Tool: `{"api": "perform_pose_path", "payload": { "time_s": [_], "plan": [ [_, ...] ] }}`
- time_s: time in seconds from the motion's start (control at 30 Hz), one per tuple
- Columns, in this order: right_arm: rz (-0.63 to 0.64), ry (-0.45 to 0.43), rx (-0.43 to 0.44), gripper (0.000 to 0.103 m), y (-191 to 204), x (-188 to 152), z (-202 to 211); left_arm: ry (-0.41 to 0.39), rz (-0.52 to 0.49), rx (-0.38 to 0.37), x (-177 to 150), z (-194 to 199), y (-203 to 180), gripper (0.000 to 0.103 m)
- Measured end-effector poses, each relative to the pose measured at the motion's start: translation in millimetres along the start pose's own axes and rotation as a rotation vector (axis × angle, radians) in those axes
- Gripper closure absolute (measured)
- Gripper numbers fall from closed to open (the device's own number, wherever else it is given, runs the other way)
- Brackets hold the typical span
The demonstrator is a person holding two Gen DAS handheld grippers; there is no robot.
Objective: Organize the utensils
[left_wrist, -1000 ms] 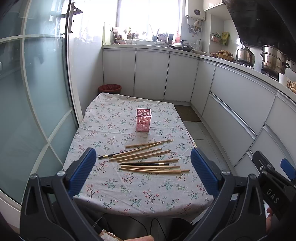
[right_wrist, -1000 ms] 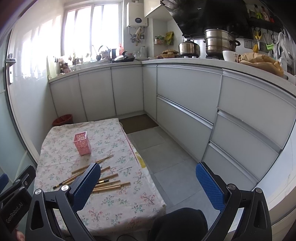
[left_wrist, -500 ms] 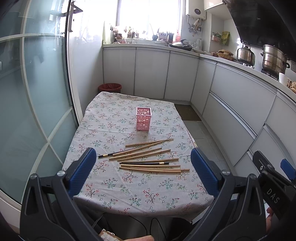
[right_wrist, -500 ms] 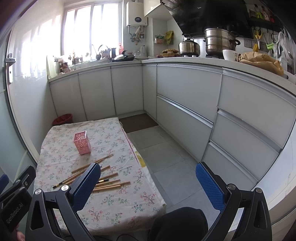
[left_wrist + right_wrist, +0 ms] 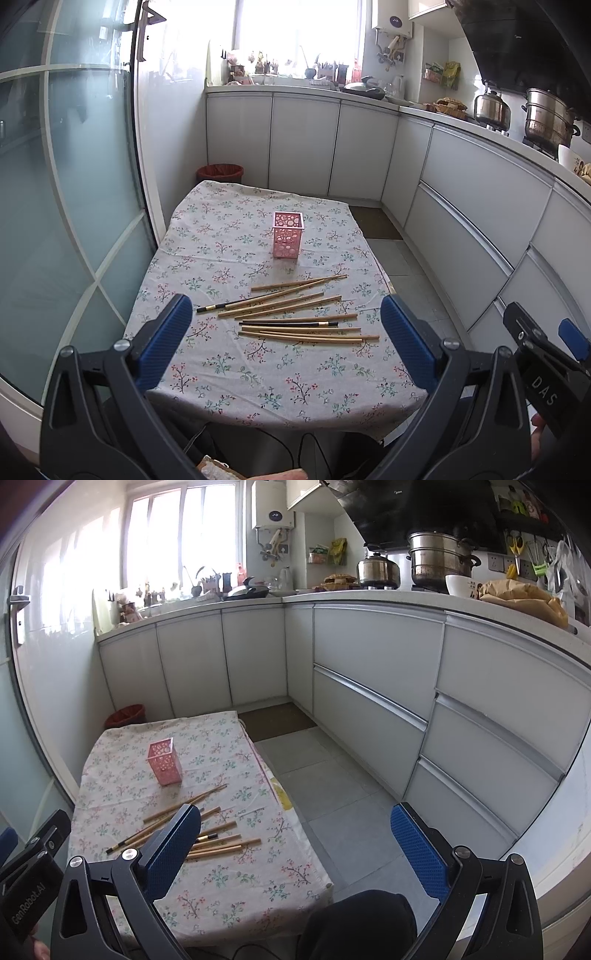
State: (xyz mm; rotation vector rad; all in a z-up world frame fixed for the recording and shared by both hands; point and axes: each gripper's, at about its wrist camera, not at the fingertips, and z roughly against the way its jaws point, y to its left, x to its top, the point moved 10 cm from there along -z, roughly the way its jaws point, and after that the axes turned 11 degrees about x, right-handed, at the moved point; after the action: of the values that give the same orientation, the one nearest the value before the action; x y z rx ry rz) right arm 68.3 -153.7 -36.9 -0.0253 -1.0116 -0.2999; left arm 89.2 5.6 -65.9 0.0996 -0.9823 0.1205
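Observation:
Several wooden chopsticks (image 5: 295, 317) lie scattered on a floral tablecloth (image 5: 207, 236), two of them dark-tipped. A pink perforated holder (image 5: 288, 240) stands upright beyond them, empty as far as I can see. My left gripper (image 5: 288, 332) hovers open above the near table edge, nothing between its blue pads. In the right wrist view the chopsticks (image 5: 207, 834) and the holder (image 5: 165, 761) sit to the left. My right gripper (image 5: 295, 834) is open and points past the table's right edge toward the floor.
White kitchen cabinets (image 5: 369, 686) wrap around the back and right, with pots (image 5: 436, 557) on the counter. A glass door (image 5: 66, 206) borders the table's left side. A red bin (image 5: 219, 172) stands behind the table. Grey tiled floor (image 5: 332, 775) lies to the right.

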Motion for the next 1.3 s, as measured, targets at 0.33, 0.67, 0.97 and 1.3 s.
{"api": "perform_pose_path", "payload": {
  "time_s": [0.33, 0.67, 0.97, 1.3],
  "plan": [
    [-0.006, 0.013, 0.001, 0.0, -1.5, -1.2, -7.6, 0.017, -0.005, 0.003, -1.9, -6.0, -1.6, 0.002],
    [-0.284, 0.226, 0.175, 0.0, -24.8, -42.0, -80.7, 0.315, -0.46, -0.173, -31.3, -100.2, -74.1, 0.001],
    [-0.644, 0.39, 0.335, 0.0, -53.8, -88.7, -172.0, 0.585, -0.789, -0.26, -56.5, -229.9, -170.0, 0.001],
    [-0.647, 0.464, 0.336, 0.0, -58.5, -102.9, -249.2, 0.685, -0.964, -0.269, -60.6, -365.4, -239.6, 0.001]
  ]
}}
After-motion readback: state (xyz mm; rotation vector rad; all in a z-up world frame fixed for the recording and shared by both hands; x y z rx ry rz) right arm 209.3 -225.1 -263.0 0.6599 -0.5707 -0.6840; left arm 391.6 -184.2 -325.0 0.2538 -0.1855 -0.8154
